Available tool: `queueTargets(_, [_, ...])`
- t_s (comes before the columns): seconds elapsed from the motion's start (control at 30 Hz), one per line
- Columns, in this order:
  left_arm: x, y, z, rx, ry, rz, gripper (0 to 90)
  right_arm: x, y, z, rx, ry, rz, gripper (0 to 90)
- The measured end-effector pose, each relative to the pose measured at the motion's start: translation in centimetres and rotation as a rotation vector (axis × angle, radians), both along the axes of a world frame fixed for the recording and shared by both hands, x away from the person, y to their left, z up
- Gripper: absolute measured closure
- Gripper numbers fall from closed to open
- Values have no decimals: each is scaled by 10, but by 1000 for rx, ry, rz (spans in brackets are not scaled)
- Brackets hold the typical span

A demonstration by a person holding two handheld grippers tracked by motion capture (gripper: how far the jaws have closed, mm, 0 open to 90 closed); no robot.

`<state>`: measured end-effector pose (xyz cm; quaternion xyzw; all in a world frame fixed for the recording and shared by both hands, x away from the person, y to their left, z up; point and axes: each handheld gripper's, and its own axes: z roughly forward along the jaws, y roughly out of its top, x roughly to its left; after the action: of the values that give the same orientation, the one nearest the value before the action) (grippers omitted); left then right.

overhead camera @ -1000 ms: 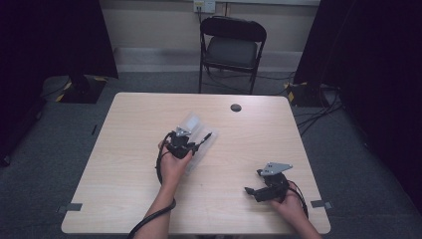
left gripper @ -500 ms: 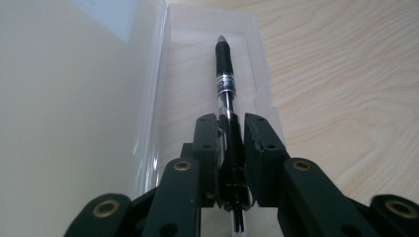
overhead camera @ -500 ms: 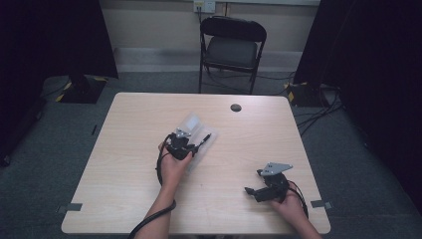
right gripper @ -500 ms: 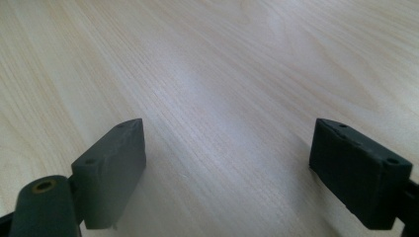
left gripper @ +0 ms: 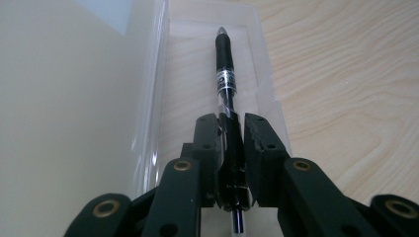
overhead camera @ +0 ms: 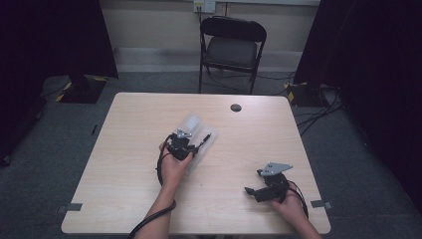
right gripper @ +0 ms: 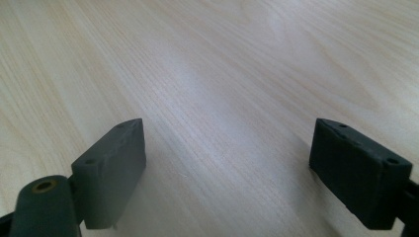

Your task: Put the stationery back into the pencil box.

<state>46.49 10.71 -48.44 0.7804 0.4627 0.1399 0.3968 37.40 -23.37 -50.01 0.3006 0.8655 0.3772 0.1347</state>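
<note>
The left tongs (left gripper: 231, 129) pinch a black pen (left gripper: 226, 74) lying inside a clear case (left gripper: 257, 59) mid-counter (overhead camera: 124, 149), while the right tongs (right gripper: 227, 173) gape wide over bare wood near the counter's front-right edge.

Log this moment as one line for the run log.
left gripper: shut on pen | pen: over clear case | right gripper: open, idle

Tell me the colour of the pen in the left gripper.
Black, with a clear band; the pen shows best in the left gripper view, clamped by the left gripper.
</note>
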Motion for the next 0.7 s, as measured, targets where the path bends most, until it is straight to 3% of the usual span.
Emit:
queueTargets(0.47, [0, -3, -4, 6, 6, 6, 766, 0, 0, 0, 0, 0, 0, 135])
queueTargets(0.53, [0, -2, -5, 22, 7, 2, 765, 0, 0, 0, 2, 0, 1, 135])
queueTargets(0.7, [0, -2, -4, -9, -15, 7, 718, 0, 0, 0, 2, 0, 1, 134])
